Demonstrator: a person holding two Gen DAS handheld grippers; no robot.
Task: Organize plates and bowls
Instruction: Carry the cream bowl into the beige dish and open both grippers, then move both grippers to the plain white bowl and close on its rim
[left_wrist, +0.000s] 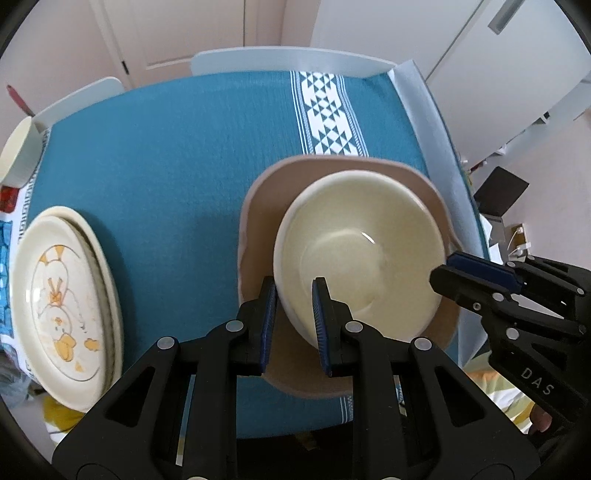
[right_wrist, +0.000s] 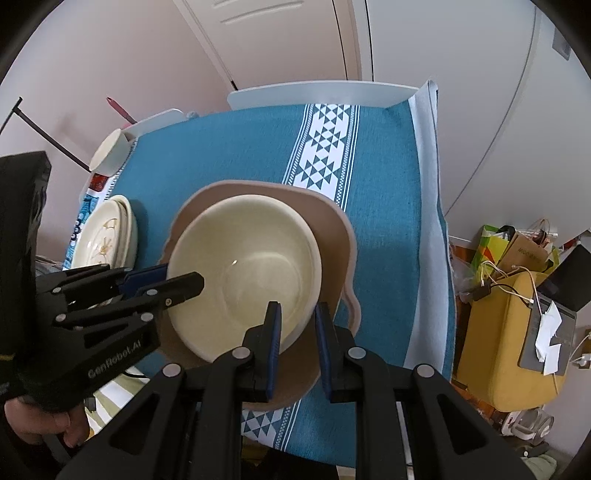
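A cream bowl (left_wrist: 362, 251) (right_wrist: 251, 266) sits on a beige wavy-edged plate (left_wrist: 266, 221) (right_wrist: 332, 229) on the blue tablecloth. My left gripper (left_wrist: 294, 325) straddles the bowl's near-left rim, one finger inside and one outside, jaws narrowly apart; it also shows in the right wrist view (right_wrist: 173, 280). My right gripper (right_wrist: 298, 347) straddles the bowl's right rim the same way; it also shows in the left wrist view (left_wrist: 454, 269). A stack of cream plates with a duck drawing (left_wrist: 62, 310) (right_wrist: 107, 236) lies at the table's left edge.
A small cream bowl (left_wrist: 18, 151) (right_wrist: 109, 151) stands at the far left corner. The tablecloth has a white patterned stripe (left_wrist: 325, 114). White chair backs (left_wrist: 288, 59) line the far side. A yellow box with cables (right_wrist: 517, 325) stands right of the table.
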